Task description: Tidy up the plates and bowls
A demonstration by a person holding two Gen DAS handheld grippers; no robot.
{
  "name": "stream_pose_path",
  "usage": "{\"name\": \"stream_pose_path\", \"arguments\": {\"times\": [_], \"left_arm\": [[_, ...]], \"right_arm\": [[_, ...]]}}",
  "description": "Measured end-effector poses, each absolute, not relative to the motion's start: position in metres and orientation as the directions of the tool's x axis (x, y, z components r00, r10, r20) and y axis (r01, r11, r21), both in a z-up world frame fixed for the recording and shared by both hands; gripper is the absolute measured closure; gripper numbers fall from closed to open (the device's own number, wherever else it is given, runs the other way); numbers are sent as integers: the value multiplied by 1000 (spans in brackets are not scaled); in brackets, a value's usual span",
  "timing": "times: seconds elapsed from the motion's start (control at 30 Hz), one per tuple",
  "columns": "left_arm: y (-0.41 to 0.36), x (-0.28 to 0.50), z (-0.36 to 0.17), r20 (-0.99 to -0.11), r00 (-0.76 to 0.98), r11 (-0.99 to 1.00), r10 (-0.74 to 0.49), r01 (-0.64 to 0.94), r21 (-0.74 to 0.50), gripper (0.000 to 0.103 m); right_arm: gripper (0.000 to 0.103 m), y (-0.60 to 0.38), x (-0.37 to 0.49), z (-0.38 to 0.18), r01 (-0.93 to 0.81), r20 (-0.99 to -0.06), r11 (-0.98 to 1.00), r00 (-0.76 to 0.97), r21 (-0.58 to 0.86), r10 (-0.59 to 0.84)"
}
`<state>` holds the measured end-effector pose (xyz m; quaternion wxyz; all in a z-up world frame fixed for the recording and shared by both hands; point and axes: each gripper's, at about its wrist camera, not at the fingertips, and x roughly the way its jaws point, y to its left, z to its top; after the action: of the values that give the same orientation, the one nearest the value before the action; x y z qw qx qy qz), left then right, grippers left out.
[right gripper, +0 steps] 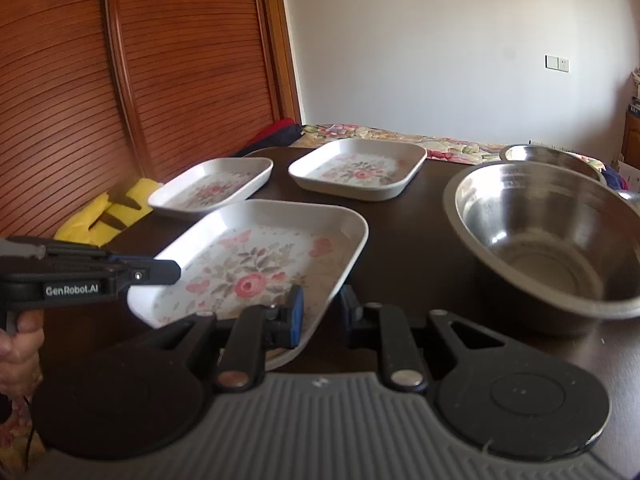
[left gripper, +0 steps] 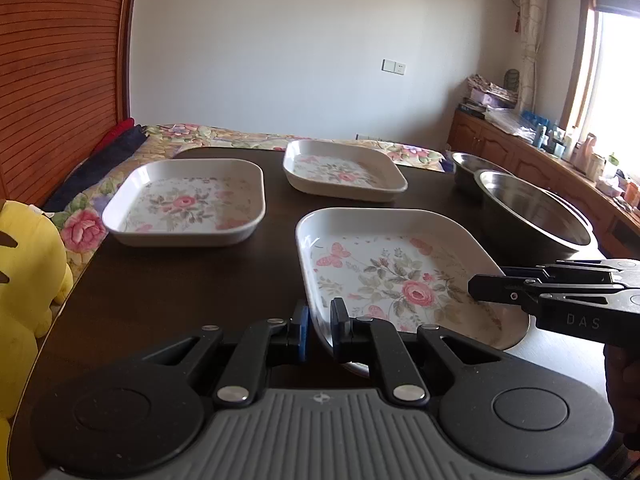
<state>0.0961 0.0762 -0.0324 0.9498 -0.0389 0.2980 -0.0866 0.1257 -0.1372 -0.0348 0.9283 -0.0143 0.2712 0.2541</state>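
White floral plate, nearest one (left gripper: 400, 276) (right gripper: 256, 264), sits lower centre in both wrist views on dark counter (left gripper: 168, 280) (right gripper: 404, 240). Left claw (left gripper: 320, 330) straddles its near left rim: one blue-padded finger outside the wall, one inside, a gap visible at the outer pad, so partly open and not clamped as far as can be seen. Right claw (right gripper: 320, 312) does likewise at the plate's near right corner; left finger over the plate floor, right finger outside the rim, jaws partly apart, contact with the wall unclear. Each claw also shows from the side in the other view: right claw at right edge of the left wrist view (left gripper: 484, 288), left claw at left edge of the right wrist view (right gripper: 168, 272), hand (right gripper: 20, 344) gripping its handle.

Two more floral plates further back: one mid-left (left gripper: 188, 200) (right gripper: 212, 188), one upper centre (left gripper: 344, 172) (right gripper: 360, 170), apart from each other and from the near plate.

Steel bowl, large (left gripper: 536, 216) (right gripper: 548, 236), right of the near plate, close but not touching. Second steel bowl (left gripper: 468, 164) (right gripper: 552, 156) behind it, partly hidden.

Yellow plush toy (left gripper: 28, 264) (right gripper: 104, 216) off the counter's left edge. Floral bedspread (left gripper: 224, 134) (right gripper: 400, 136) beyond the counter. Wooden slatted panel (left gripper: 60, 72) (right gripper: 140, 60) upper left.
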Motion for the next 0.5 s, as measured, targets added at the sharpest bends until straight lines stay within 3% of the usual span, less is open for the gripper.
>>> {"name": "stream_pose_path", "arguments": {"times": [0.5], "left_arm": [[67,57,-32,-569,797,979,-201,175,-101,91]], "right_arm": [[82,-147,87,-38,-488,-519,864,711,121,475]]}}
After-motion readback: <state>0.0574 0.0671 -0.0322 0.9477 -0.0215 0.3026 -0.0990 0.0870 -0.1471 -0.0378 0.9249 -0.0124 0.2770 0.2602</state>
